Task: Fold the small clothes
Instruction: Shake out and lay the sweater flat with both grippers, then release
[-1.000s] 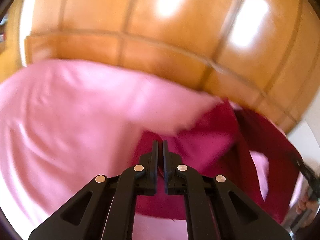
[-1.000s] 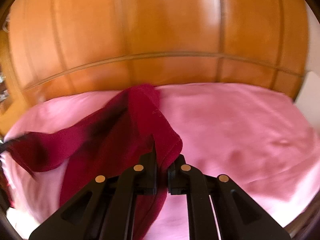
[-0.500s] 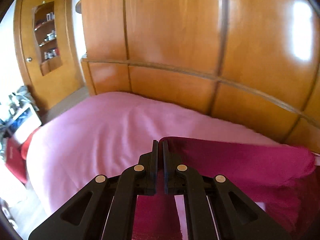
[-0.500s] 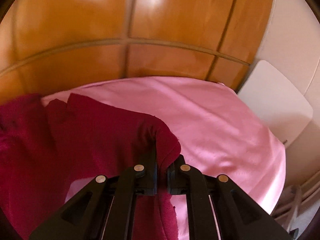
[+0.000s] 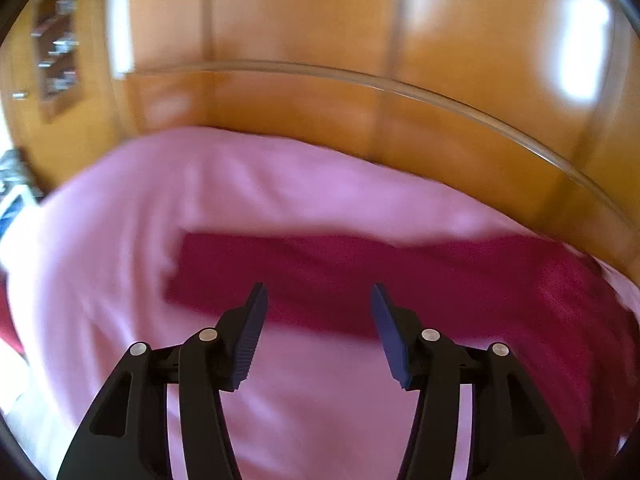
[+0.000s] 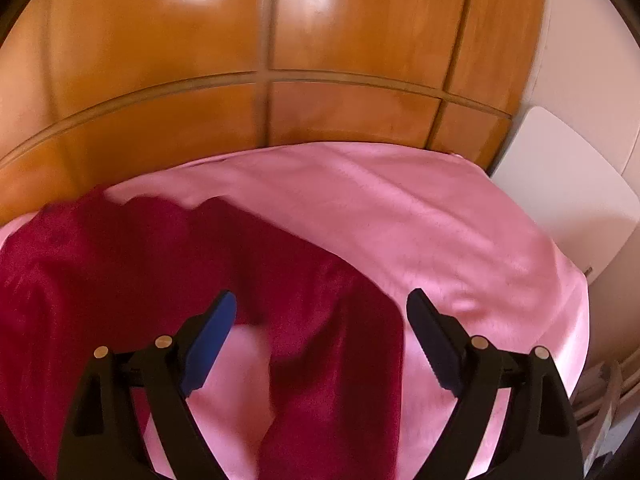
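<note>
A dark red garment [image 5: 360, 280] lies spread on the pink bedsheet [image 5: 200, 184]. In the left wrist view it runs as a long band from centre left to the right edge. My left gripper [image 5: 318, 292] is open and empty, its tips over the band's near edge. In the right wrist view the garment [image 6: 140, 264] fills the left and centre, with a strip reaching toward the camera. My right gripper [image 6: 322, 300] is open and empty, just above that strip.
A wooden panelled wall [image 6: 280, 60] stands right behind the bed. A white piece of furniture [image 6: 560, 184] stands at the bed's right side. A wooden door with shelves [image 5: 56, 52] is at the far left. The pink sheet [image 6: 440, 220] lies bare to the right.
Both grippers were shut on the red garment and held it up. Now both have opened and let go, and the garment lies on the sheet.
</note>
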